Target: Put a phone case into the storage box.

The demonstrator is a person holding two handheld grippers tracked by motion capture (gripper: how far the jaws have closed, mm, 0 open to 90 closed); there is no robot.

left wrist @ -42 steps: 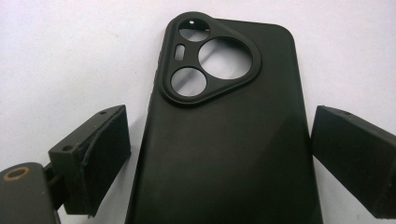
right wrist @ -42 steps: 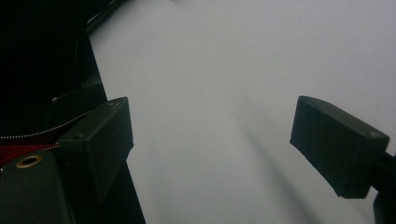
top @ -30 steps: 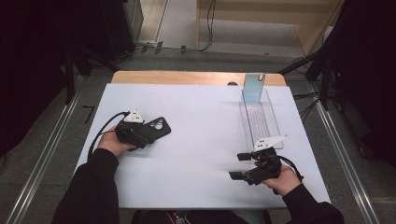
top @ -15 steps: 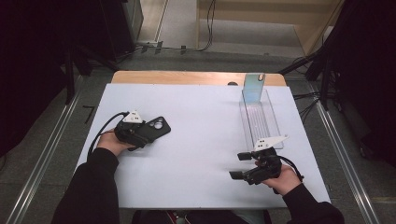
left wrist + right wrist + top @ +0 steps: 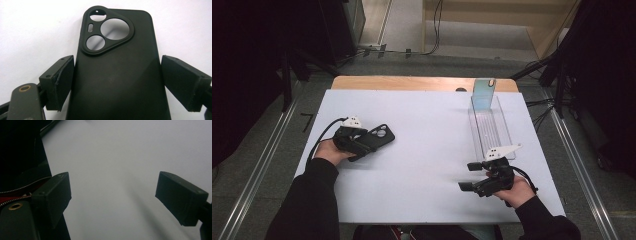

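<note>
1. Here, a black phone case (image 5: 117,72) is seen lying flat on the white table (image 5: 427,135), back up, with its camera cut-outs at the far end from the left gripper (image 5: 362,142).
2. The case is bracketed by the left gripper's jaws, one along each long edge; the left jaw appears to touch, while a thin gap is seen at the right, so a firm clamp cannot be confirmed.
3. The case's long axis runs straight out along the gripper's own line, so a squeeze across its width is judged to be the move called for.
4. The right gripper (image 5: 474,176) is held well apart at the near right, jaws spread wide over bare table.
5. A clear tray (image 5: 492,131) lies beyond it.
</note>
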